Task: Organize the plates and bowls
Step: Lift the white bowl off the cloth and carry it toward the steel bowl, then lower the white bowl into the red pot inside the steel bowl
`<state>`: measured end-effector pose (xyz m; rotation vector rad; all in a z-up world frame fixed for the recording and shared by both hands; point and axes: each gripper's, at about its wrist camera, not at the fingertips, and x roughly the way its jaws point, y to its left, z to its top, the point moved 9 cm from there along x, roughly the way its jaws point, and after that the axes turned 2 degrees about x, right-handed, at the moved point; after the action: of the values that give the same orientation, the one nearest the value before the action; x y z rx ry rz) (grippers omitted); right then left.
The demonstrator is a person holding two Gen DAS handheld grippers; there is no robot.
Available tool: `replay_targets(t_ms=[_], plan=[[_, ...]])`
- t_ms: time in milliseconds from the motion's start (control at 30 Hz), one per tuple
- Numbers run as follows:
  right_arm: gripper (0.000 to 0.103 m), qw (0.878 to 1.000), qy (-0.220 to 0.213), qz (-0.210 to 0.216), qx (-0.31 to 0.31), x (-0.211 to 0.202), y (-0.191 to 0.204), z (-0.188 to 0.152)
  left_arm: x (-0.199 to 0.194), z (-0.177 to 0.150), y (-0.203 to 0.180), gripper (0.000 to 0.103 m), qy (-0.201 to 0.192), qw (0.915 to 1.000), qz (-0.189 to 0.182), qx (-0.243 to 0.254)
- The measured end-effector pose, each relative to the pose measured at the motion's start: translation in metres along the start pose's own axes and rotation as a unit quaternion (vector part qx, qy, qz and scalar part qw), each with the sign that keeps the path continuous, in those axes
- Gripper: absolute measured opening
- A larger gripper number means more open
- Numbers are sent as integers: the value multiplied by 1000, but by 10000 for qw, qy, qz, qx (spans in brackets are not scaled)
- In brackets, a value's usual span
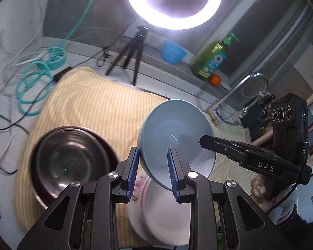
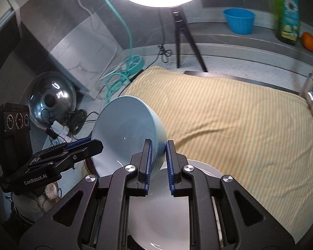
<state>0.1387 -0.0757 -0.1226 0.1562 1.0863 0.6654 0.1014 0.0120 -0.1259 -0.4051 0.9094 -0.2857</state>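
Note:
A light blue bowl (image 1: 177, 137) (image 2: 123, 129) hangs tilted in the air, held by its rim from two sides. My left gripper (image 1: 153, 154) is shut on the rim nearest its camera, one pad inside and one outside. My right gripper (image 2: 159, 145) is shut on the opposite rim in the same way. Each gripper shows in the other's view: the right gripper (image 1: 204, 140) and the left gripper (image 2: 95, 143). Below the bowl lies a white plate (image 1: 162, 214) (image 2: 167, 214) with a floral edge. A steel bowl (image 1: 68, 162) sits on the yellow striped towel (image 1: 89, 104).
A ring light (image 1: 173, 2) on a black tripod (image 1: 131, 50) stands behind the towel. On the back ledge are a blue cup (image 1: 173, 52), a green soap bottle (image 1: 212, 58) and an orange (image 1: 215, 79). A faucet (image 1: 235, 89) is right, a teal hose (image 1: 31, 83) left, a steel lid (image 2: 52, 98) far left.

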Motion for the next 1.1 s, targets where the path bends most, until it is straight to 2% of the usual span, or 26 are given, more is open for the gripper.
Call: replay_targets(t_ms=[233, 467, 800, 1100], plan=[[14, 9993, 206, 167, -277, 34, 44, 3, -22, -1, 44, 25, -141, 9991, 256, -312], [14, 9973, 486, 218, -496, 67, 71, -1, -32, -9, 82, 25, -132, 9971, 406, -626], [14, 9948, 847, 192, -533, 101, 81, -13, -32, -18, 110, 25, 9, 9953, 492, -828], [14, 9933, 935, 11, -676, 113, 84, -16, -27, -22, 118, 25, 148, 9954, 526, -793]])
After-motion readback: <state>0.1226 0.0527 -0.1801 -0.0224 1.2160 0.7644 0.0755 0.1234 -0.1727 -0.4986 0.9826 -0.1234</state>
